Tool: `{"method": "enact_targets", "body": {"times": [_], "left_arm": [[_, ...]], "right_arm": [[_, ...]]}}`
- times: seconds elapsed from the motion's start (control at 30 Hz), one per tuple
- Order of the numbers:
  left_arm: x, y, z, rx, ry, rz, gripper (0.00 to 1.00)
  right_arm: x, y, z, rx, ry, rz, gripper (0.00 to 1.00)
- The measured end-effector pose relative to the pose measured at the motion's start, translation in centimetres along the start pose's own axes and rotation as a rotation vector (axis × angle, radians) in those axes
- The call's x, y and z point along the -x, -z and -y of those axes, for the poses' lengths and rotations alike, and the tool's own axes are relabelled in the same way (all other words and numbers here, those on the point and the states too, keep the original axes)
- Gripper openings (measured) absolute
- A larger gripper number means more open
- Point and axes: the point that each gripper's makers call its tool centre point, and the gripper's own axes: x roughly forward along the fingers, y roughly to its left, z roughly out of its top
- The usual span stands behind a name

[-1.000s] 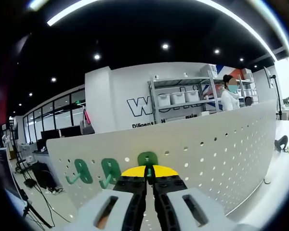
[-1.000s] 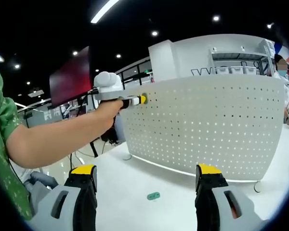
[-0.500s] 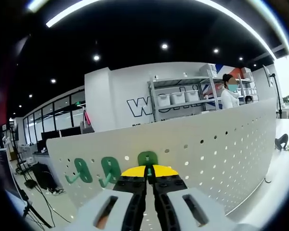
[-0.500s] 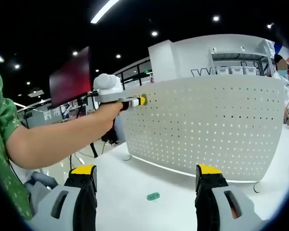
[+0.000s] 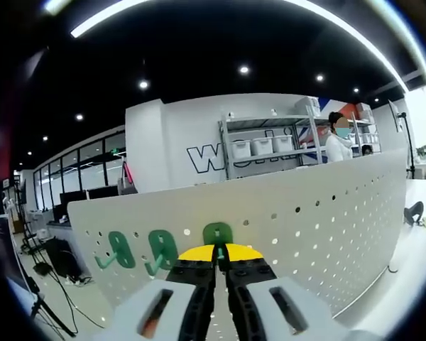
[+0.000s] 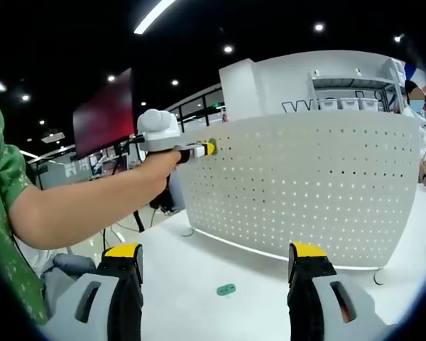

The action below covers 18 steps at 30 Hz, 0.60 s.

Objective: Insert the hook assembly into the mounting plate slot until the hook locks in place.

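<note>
Standing on a white table [image 6: 199, 266], the pegboard [image 6: 298, 192] meets the left hand-held gripper [image 5: 218, 257] clamping a green hook [image 5: 217, 234].

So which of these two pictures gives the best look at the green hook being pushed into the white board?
The left gripper view: the green hook sits close, just past the shut jaws, against the pegboard. In the right gripper view the left gripper reaches the board's top corner, and the hook is too small to make out.
</note>
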Motion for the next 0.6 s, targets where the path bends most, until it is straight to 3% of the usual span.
{"method": "enact_targets", "body": {"times": [0.6], "left_arm": [[0.76,0.12,0.24,0.019,0.022,0.006,0.16]], "right_arm": [[-0.07,-0.01,-0.3,0.004,-0.004,-0.002,0.86]]}}
